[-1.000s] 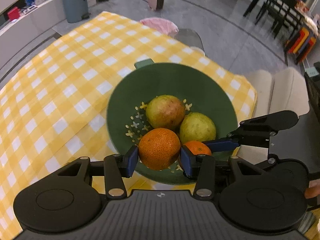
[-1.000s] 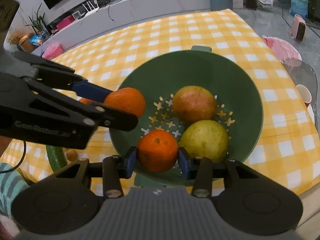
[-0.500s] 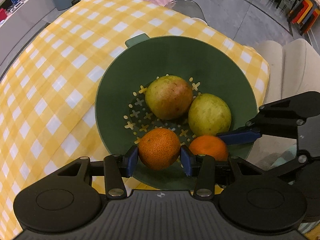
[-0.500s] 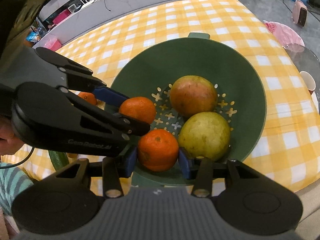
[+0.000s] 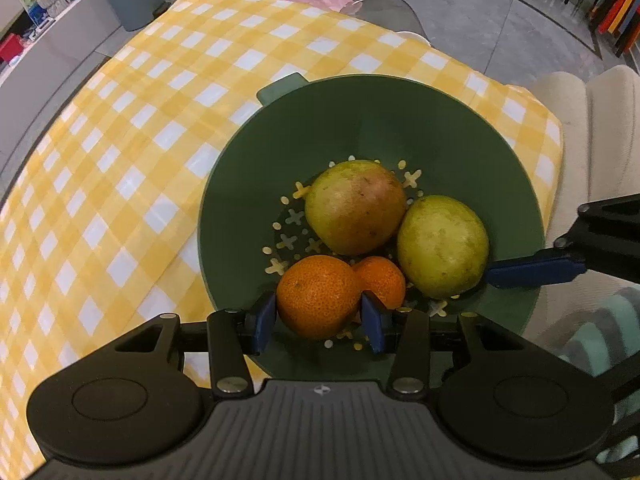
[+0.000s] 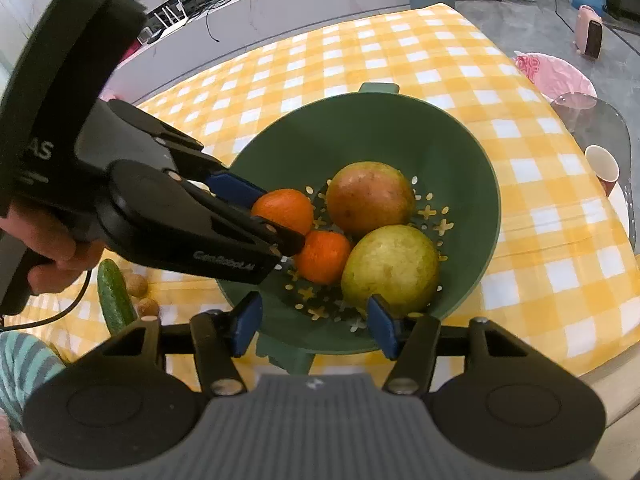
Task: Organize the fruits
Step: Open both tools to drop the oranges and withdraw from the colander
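Observation:
A green colander bowl (image 5: 360,120) (image 6: 380,128) stands on the yellow checked cloth. It holds a reddish-green fruit (image 5: 354,206) (image 6: 368,196), a yellow-green fruit (image 5: 442,246) (image 6: 390,268) and a loose orange (image 5: 380,280) (image 6: 322,256). My left gripper (image 5: 318,316) is shut on another orange (image 5: 318,296) (image 6: 284,210), low inside the bowl. My right gripper (image 6: 312,322) is open and empty at the bowl's near rim, and one of its fingers (image 5: 532,270) shows beside the yellow-green fruit.
A cucumber (image 6: 114,294) and two small brown round things (image 6: 136,284) lie on the cloth left of the bowl. A paper cup (image 6: 602,168) stands on a glass surface at the right. The table edge runs just behind the bowl on the right.
My right gripper has opened and let its orange drop into the bowl, then drawn back. My left gripper has lowered its orange into the bowl, next to the released one.

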Demonstrator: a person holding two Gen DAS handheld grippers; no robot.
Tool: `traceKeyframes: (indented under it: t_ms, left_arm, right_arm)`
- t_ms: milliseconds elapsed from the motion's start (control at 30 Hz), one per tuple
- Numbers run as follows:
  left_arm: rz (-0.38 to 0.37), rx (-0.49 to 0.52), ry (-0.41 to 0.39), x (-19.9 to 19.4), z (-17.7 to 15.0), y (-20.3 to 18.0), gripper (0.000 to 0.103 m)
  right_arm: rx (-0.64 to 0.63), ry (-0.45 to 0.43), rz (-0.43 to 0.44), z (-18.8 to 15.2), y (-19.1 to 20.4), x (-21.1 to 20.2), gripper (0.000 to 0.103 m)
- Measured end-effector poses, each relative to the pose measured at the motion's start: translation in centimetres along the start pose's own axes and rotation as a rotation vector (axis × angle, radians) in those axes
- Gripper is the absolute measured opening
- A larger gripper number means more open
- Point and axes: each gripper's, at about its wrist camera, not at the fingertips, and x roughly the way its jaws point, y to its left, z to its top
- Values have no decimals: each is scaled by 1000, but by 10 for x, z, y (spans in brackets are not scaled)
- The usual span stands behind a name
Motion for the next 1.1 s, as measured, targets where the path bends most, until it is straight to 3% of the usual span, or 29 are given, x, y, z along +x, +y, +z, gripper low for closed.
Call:
traceKeyframes:
  t_ms: [267, 467, 833, 933, 1100]
  left_arm:
    - [22, 4, -36, -12, -3, 1, 60]
    - [30, -13, -102, -43, -13, 2, 60]
    - [45, -121, -337, -118, -77, 20, 60]
    - [83, -124, -398, -133, -100, 21, 60]
    - [142, -136, -455, -148, -138, 29, 60]
  right_arm:
    - [9, -8, -2, -1, 2, 0, 60]
    - [17, -35, -10, -3, 6, -9, 60]
    - [-29, -304, -60, -29, 50, -54, 64]
    - [-27, -379, -54, -39, 65, -59, 64]
    - [-23, -416, -76, -53, 91, -52, 64]
